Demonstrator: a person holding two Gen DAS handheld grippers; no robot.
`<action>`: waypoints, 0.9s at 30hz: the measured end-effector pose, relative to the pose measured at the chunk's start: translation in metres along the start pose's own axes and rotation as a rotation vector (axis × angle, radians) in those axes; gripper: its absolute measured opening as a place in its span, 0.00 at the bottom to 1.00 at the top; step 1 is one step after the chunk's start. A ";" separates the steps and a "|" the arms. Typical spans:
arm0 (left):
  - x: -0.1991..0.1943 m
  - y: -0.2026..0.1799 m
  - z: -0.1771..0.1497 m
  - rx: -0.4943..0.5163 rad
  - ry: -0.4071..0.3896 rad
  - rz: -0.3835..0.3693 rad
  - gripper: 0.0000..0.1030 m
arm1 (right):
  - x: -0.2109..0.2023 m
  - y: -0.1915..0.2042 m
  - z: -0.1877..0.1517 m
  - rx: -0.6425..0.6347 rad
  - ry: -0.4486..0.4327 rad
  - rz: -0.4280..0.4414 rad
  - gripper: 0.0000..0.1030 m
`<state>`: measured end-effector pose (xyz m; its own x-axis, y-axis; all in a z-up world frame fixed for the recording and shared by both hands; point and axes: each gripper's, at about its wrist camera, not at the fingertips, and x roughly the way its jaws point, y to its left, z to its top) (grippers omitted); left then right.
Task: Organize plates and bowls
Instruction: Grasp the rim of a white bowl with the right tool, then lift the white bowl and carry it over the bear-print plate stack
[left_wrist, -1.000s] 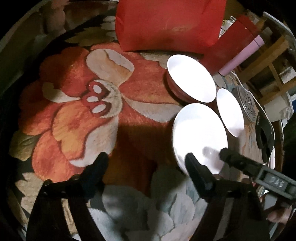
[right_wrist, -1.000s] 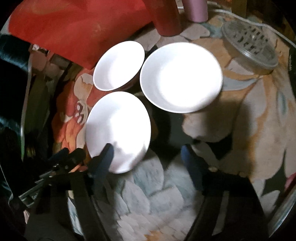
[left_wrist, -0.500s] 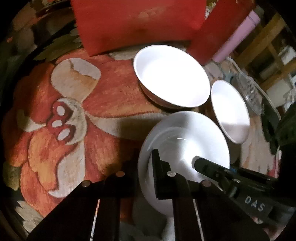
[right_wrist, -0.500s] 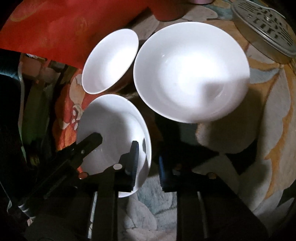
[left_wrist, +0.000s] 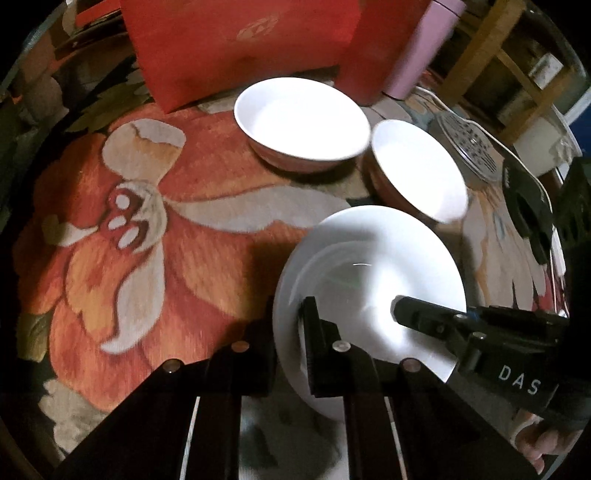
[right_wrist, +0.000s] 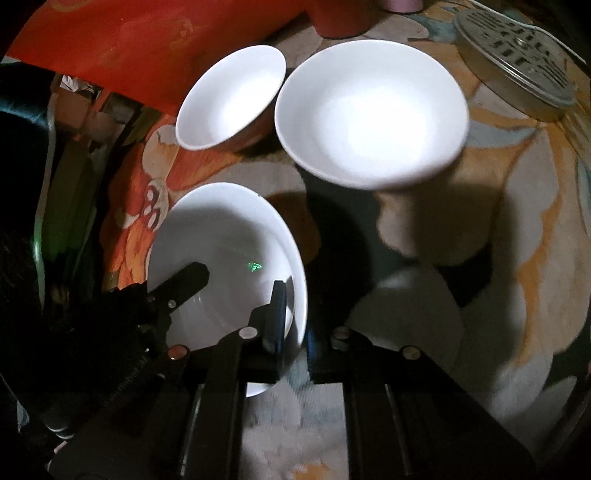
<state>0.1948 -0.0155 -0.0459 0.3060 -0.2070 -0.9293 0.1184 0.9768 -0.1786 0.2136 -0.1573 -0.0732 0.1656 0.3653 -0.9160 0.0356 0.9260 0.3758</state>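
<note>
A white deep plate (left_wrist: 369, 273) lies on the flowered cloth, nearest to me. My left gripper (left_wrist: 290, 349) is shut on its left rim, one finger inside and one outside. In the right wrist view the same plate (right_wrist: 221, 251) has my right gripper (right_wrist: 295, 332) shut on its right rim. The other gripper's dark finger reaches into the plate from the opposite side in each view. Behind the plate stand two white bowls with reddish outsides, a wide bowl (left_wrist: 301, 118) and a second bowl (left_wrist: 417, 166); the right wrist view shows the first bowl (right_wrist: 231, 96) and the second bowl (right_wrist: 369, 110).
A red box (left_wrist: 240, 37) and a pink bottle (left_wrist: 424, 48) stand behind the bowls. A round metal tin (right_wrist: 513, 62) lies to the right, with a white cable and a black object (left_wrist: 524, 199) near it. Wooden shelving (left_wrist: 517, 74) stands beyond the table edge.
Both grippers went from open to shut on opposite rims of the plate. The left gripper slid right onto the plate's left rim; the bowls now look closer.
</note>
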 end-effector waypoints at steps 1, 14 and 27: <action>-0.005 -0.002 -0.004 0.003 0.000 0.002 0.10 | -0.002 0.002 -0.003 -0.006 0.002 -0.002 0.09; -0.077 -0.047 -0.061 0.083 -0.034 -0.015 0.10 | -0.073 0.004 -0.074 -0.044 0.012 -0.024 0.11; -0.076 -0.122 -0.074 0.166 -0.028 -0.094 0.10 | -0.118 -0.050 -0.106 0.066 -0.036 -0.071 0.11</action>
<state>0.0870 -0.1150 0.0223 0.3126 -0.3003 -0.9012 0.3012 0.9311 -0.2058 0.0881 -0.2362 0.0012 0.1960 0.2940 -0.9355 0.1131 0.9409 0.3194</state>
